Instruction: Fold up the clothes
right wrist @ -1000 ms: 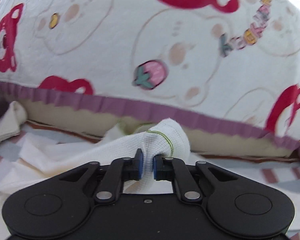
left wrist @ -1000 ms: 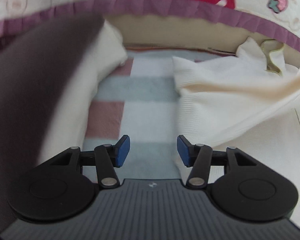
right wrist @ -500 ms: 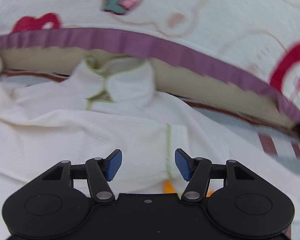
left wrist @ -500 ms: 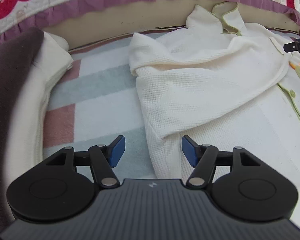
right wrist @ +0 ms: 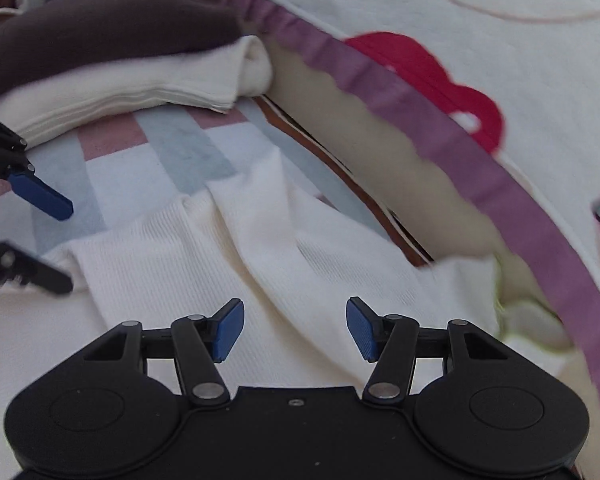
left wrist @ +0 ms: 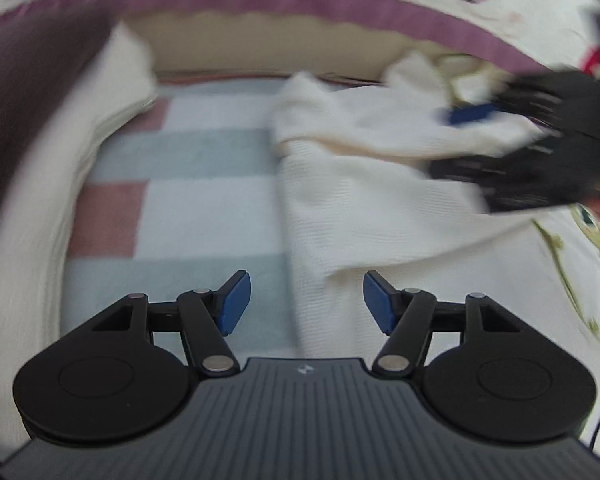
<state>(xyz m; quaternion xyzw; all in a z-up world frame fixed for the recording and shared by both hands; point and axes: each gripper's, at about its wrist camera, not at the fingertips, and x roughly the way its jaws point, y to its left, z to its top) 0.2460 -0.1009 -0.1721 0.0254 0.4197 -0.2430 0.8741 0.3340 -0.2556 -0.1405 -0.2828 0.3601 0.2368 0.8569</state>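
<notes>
Garment: a cream ribbed top (right wrist: 284, 240) lies rumpled on a checked blanket (left wrist: 188, 208), up against a purple-trimmed quilt (right wrist: 460, 152).
Left gripper (left wrist: 306, 304): fingers spread, nothing between them, poised over the top's left edge.
Right gripper (right wrist: 296, 328): jaws closing slightly yet clear of cloth, low over the top (blurred in the left wrist view).
Stack: folded cream and dark brown clothes (right wrist: 112, 64) sit at the far left.
</notes>
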